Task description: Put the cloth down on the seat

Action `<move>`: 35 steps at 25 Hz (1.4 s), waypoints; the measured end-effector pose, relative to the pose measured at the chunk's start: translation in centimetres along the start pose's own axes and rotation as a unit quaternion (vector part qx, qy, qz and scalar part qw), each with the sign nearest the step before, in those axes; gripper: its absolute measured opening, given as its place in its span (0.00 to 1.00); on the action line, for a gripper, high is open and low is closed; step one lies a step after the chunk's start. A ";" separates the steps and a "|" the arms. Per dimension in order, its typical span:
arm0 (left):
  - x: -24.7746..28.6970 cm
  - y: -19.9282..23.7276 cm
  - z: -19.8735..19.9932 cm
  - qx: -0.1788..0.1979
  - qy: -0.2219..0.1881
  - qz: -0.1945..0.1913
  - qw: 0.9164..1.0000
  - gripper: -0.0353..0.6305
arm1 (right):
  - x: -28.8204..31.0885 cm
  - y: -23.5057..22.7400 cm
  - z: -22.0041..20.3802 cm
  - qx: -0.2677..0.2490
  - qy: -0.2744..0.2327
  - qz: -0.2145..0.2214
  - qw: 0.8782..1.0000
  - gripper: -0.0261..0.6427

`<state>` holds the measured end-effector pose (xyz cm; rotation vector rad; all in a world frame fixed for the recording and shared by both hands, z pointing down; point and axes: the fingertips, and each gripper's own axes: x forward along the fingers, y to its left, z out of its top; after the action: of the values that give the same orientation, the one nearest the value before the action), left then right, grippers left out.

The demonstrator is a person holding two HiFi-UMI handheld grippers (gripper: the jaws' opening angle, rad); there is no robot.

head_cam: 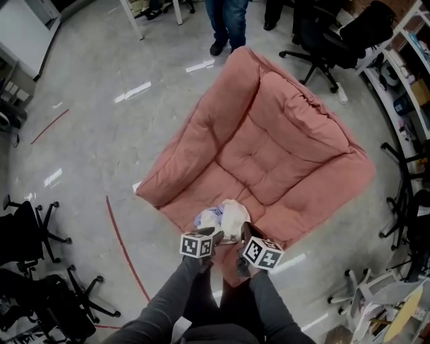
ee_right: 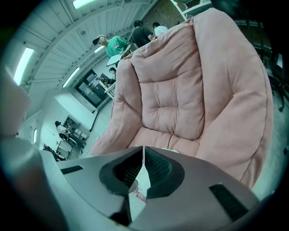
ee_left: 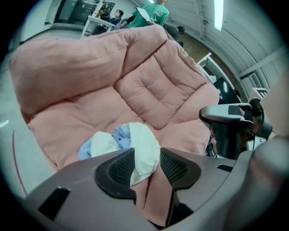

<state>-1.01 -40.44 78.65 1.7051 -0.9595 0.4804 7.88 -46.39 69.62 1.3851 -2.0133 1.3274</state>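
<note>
A crumpled white and light-blue cloth lies on the front edge of the pink cushioned seat. My left gripper is at the cloth's near side. In the left gripper view the white fold of the cloth sits between its jaws. The fold lies against the left pad, and pink cushion shows in the gap before the right pad. My right gripper is beside it. In its own view its jaws meet at the tips on a thin white edge of cloth.
The seat's high back and arms rise on the far and right sides. Black office chairs stand at the left and far right. A person's legs are beyond the seat. Shelving lines the right side.
</note>
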 end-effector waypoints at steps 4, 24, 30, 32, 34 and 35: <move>-1.8 -0.9 1.6 0.050 -0.023 0.019 0.998 0.20 | -0.6 1.2 0.4 -0.001 -0.006 0.001 1.000 0.06; -14.5 -12.4 11.2 0.246 -0.186 -0.014 0.951 0.06 | -12.5 7.3 7.8 -0.003 -0.209 0.021 0.978 0.06; -17.8 -18.1 12.5 0.307 -0.202 -0.039 0.929 0.06 | -18.5 10.1 9.5 -0.029 -0.247 0.056 0.967 0.06; -18.9 -19.4 12.8 0.321 -0.209 -0.047 0.923 0.06 | -20.1 10.7 10.0 -0.038 -0.264 0.054 0.962 0.06; -20.0 -20.7 13.1 0.327 -0.218 -0.058 0.918 0.06 | -21.5 11.2 10.6 -0.034 -0.282 0.057 0.957 0.06; -20.5 -21.2 13.1 0.330 -0.221 -0.064 0.915 0.06 | -22.2 11.4 10.8 -0.027 -0.292 0.064 0.954 0.06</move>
<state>1.75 -42.91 46.58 2.5527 -1.0583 0.3545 10.28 -42.91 42.74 1.8029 -2.5239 0.9680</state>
